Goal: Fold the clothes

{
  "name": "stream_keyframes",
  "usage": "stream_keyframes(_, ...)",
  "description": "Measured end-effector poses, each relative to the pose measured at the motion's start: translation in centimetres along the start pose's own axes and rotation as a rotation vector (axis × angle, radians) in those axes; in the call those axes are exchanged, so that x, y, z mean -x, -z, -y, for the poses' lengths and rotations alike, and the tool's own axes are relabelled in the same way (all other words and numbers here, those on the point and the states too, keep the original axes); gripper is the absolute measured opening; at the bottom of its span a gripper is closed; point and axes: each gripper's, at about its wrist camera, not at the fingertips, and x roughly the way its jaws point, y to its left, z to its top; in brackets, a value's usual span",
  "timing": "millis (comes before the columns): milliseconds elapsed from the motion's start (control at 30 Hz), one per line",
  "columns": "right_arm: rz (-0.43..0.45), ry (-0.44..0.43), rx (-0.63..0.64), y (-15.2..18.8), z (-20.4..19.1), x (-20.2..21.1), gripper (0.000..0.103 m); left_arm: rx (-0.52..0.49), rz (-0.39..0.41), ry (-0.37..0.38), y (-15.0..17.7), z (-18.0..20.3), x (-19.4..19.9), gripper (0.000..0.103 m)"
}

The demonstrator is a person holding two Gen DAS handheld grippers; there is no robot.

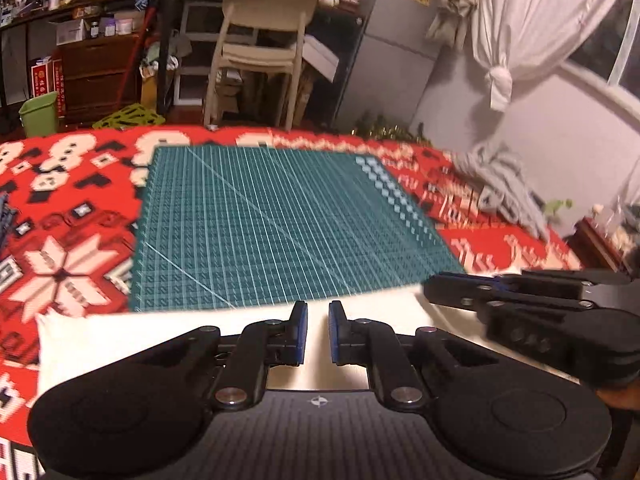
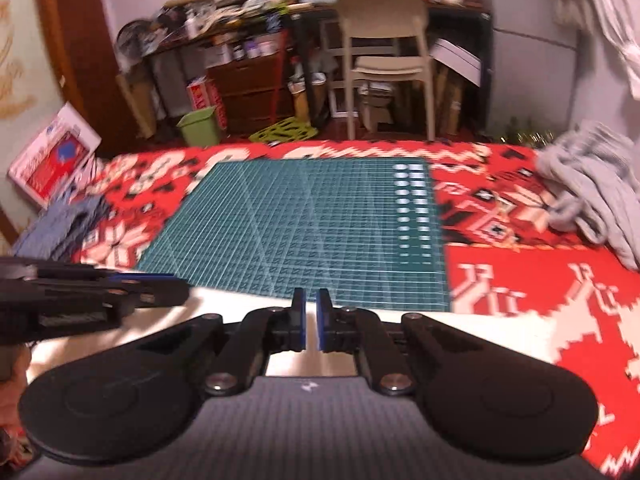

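A white garment (image 1: 120,340) lies flat at the near side of the green cutting mat (image 1: 280,220); its far edge runs level with both sets of fingertips. My left gripper (image 1: 318,306) is shut down to a narrow slit on that edge, with white cloth showing between the blue pads. To its right, my right gripper (image 1: 430,290) reaches the same edge. In the right wrist view my right gripper (image 2: 311,294) is likewise pinched on the white garment (image 2: 232,302), with the left gripper (image 2: 182,294) beside it on the left.
The mat (image 2: 320,220) lies on a red patterned blanket (image 2: 500,280). A crumpled grey garment (image 2: 592,184) sits at the right and a blue-grey pile (image 2: 60,220) at the left. Beyond the blanket stand a beige chair (image 1: 260,40), a green bin (image 1: 38,114) and cluttered desks.
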Motion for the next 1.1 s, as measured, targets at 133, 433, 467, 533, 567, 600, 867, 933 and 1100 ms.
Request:
stream_keyframes(133, -0.035, 0.031, 0.032, 0.9, -1.3, -1.4, 0.005, -0.014, -0.001, -0.028, 0.5, 0.2, -0.8, 0.011)
stream_keyframes(433, -0.022, 0.019, 0.014, 0.6, -1.8, -2.1, 0.008, 0.024, 0.008, -0.009, -0.1, -0.2, -1.8, 0.011)
stream_keyframes(467, -0.024, 0.02, 0.018, 0.5, -1.7, -2.5, 0.008, 0.018, 0.007, -0.014, -0.1, -0.2, -1.8, 0.011)
stream_keyframes(533, -0.028, 0.025, 0.024, 0.4, -1.5, -3.0, 0.008, 0.012, 0.009, -0.03, -0.1, -0.4, -1.7, 0.011)
stream_keyframes(567, -0.028, 0.031, 0.022, 0.4, -1.3, -3.1, 0.008, 0.015, 0.01, -0.038, -0.1, -0.6, -1.6, 0.011)
stream_keyframes(600, -0.028, 0.037, 0.02, 0.4, -1.2, -3.1, 0.008, 0.025, 0.011, -0.044, -0.1, -0.9, -1.4, 0.011)
stream_keyframes(867, -0.024, 0.144, -0.054, 0.6, 3.4, -2.0, 0.008, 0.055, 0.028, -0.094, 0.3, -3.2, -0.3, 0.01)
stream_keyframes(933, -0.021, 0.173, -0.074, 0.8, 4.8, -1.6, 0.008, 0.051, 0.031, -0.111, 0.4, -3.5, 0.0, 0.008)
stream_keyframes(1100, -0.017, 0.23, -0.111, 1.1, 7.9, -0.8, 0.006, 0.047, 0.038, -0.149, 0.5, -4.4, 0.7, 0.007)
